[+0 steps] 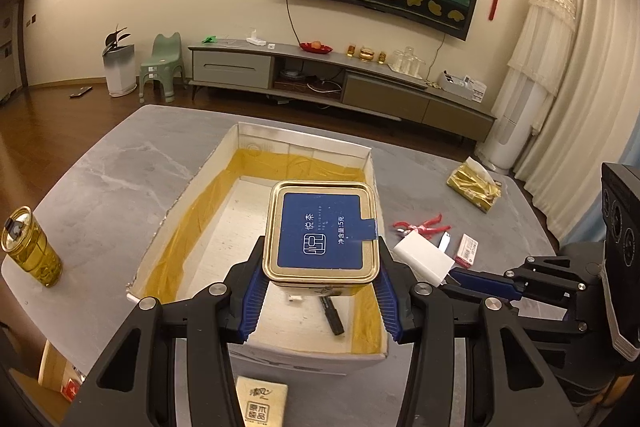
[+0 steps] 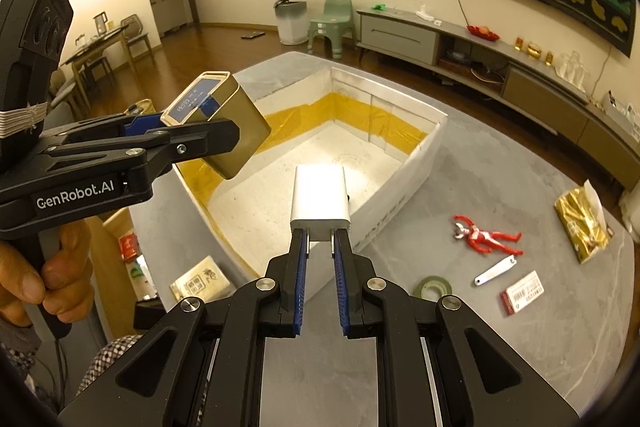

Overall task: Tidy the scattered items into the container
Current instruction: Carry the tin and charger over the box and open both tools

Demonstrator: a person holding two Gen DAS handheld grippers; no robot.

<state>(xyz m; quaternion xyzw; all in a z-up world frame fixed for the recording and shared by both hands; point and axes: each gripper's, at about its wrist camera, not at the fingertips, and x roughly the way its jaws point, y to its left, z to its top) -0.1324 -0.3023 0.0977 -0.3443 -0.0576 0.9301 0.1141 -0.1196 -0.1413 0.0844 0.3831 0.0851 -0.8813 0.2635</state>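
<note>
Clamped in my left claw (image 1: 320, 279) is a gold tea tin (image 1: 321, 233) with a blue lid, held above the near end of the open white box (image 1: 244, 147) on the grey table (image 1: 100, 163). My right claw (image 2: 320, 239) pinches the prongs of a white charger (image 2: 320, 197) over the box's near right wall. A black marker (image 1: 332, 315) lies inside. Right of the box lie a red figure (image 2: 486, 237), a nail clipper (image 2: 495, 270), a tape roll (image 2: 433, 287).
</note>
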